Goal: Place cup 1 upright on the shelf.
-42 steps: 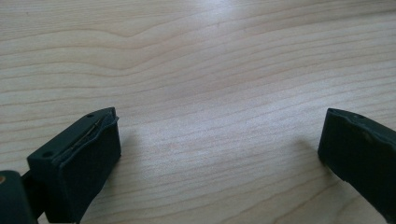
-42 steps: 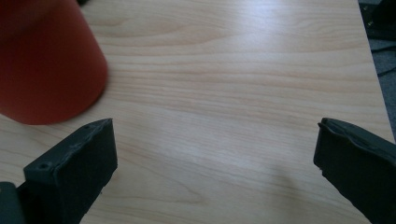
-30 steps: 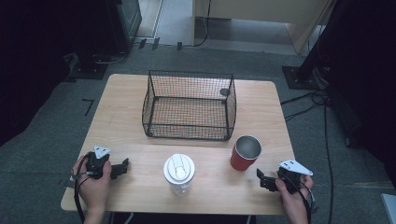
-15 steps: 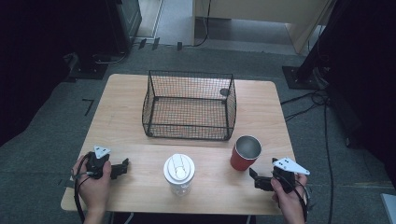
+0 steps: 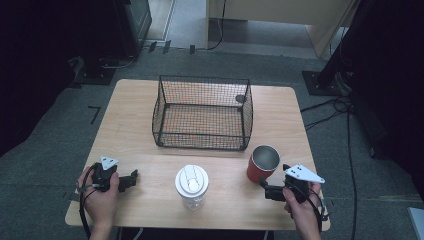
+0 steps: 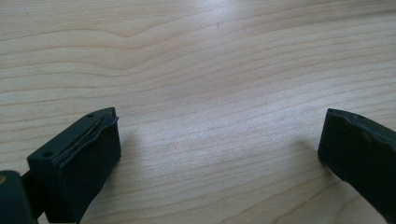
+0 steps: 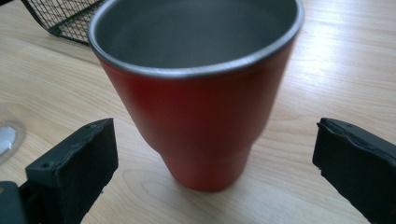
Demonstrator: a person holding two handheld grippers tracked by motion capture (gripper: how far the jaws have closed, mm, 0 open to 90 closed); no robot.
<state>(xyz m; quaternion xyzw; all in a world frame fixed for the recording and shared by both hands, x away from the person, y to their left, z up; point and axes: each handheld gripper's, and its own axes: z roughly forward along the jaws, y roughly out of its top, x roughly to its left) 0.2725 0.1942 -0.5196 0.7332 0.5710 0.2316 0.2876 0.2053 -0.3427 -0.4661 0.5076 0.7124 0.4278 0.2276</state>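
The red steel tumbler (image 7: 196, 93) stands upright on the tabletop (image 5: 140, 130), just ahead of the right hand-held gripper (image 7: 215, 154), whose jaws gape wide, not touching it. The left hand-held gripper (image 6: 219, 158) is spread wide over bare wood.

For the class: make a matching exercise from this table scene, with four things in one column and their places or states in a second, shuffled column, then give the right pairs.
Things:
1. red cup
2. wire basket
3. white-lidded jar
4. left gripper

Places or states:
A. jaws open over bare wood at the near left
B. upright, empty, between the right gripper's open jaws
C. at the near edge, in the middle
D. farther back, in the table's middle

Pairs: 1-B, 2-D, 3-C, 4-A
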